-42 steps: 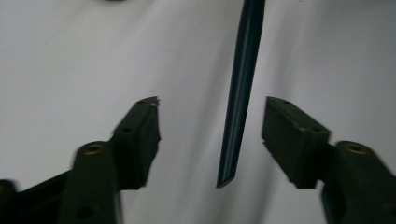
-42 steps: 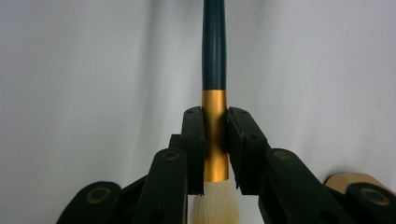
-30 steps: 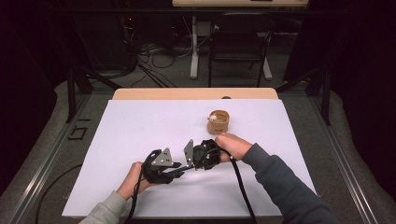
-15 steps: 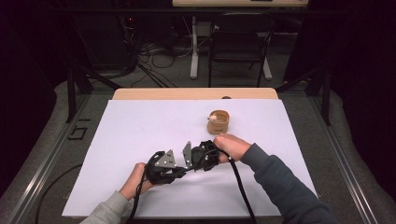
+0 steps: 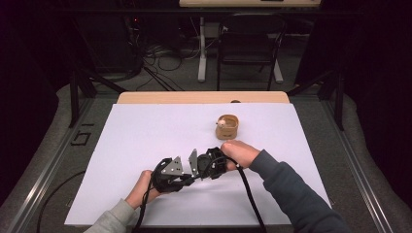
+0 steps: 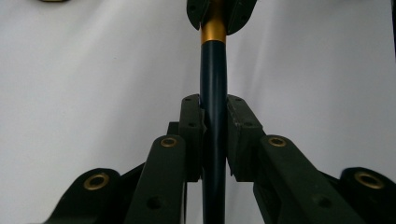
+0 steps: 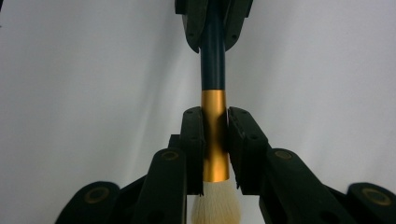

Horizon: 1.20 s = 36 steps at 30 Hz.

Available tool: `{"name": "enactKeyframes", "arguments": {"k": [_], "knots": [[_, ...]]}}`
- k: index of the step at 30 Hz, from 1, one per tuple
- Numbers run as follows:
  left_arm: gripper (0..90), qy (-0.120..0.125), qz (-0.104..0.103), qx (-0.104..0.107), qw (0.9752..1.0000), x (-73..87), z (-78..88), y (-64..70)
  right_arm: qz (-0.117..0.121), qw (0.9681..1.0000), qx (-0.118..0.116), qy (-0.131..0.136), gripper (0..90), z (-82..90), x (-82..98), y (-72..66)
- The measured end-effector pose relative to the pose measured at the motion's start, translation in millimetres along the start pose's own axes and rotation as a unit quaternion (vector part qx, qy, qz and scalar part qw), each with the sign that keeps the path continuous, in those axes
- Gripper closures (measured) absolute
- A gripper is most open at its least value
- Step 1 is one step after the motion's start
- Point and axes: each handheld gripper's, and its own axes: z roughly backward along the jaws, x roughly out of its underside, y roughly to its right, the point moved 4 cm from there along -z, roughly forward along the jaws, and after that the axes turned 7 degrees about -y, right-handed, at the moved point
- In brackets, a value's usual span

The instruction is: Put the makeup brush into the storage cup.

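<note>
A brush with a dark blue handle (image 6: 214,70), a gold ferrule (image 7: 215,102) and white bristles (image 7: 215,205) hangs just above the white sheet, held between both grippers. In the left gripper view my left gripper (image 6: 215,107) is shut on the blue handle. My right gripper (image 7: 215,116) is shut on the gold ferrule, with the bristles toward its body. The two grippers face each other tip to tip: the right one's jaws (image 6: 219,14) sit at the far end of the handle. From the high view the left gripper (image 5: 187,175) and right gripper (image 5: 197,169) meet near the table's front middle.
A small round wooden holder (image 5: 227,126) stands on the white sheet (image 5: 145,126) just beyond the right hand. The wooden table edge (image 5: 204,97) runs along the back. A chair frame and cables lie on the floor behind.
</note>
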Motion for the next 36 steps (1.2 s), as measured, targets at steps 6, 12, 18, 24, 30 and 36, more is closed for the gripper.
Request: {"name": "enactKeyframes", "arguments": {"k": [6,12,18,24,30,36], "knots": [[79.2,-0.002,-0.002,0.001,1.0,1.6,-1.9,1.4,-0.051,0.9982,0.003,0.032,50.7,3.4,8.0,4.6],[79.2,0.009,0.008,-0.005,0.9999,2.5,-0.3,-1.7,-0.133,0.9875,0.005,0.084,23.6,4.1,28.5,4.8],[79.1,0.016,0.017,-0.005,0.9997,4.2,1.4,-4.3,-0.22,0.9639,0.025,0.147,9.7,4.4,51.7,1.1],[79.1,0.026,0.024,-0.008,0.9994,6.1,3.3,-5.5,-0.287,0.9367,0.053,0.193,4.1,2.4,72.1,-6.6],[79.1,0.031,0.026,-0.01,0.9991,7.7,5.4,-6.4,-0.332,0.9087,0.072,0.243,1.4,1.8,84.5,-17.2],[79.1,0.042,0.034,-0.017,0.9984,9.4,9.9,-9.1,-0.361,0.891,0.062,0.268,0.0,-1.7,86.1,-25.5]]}}
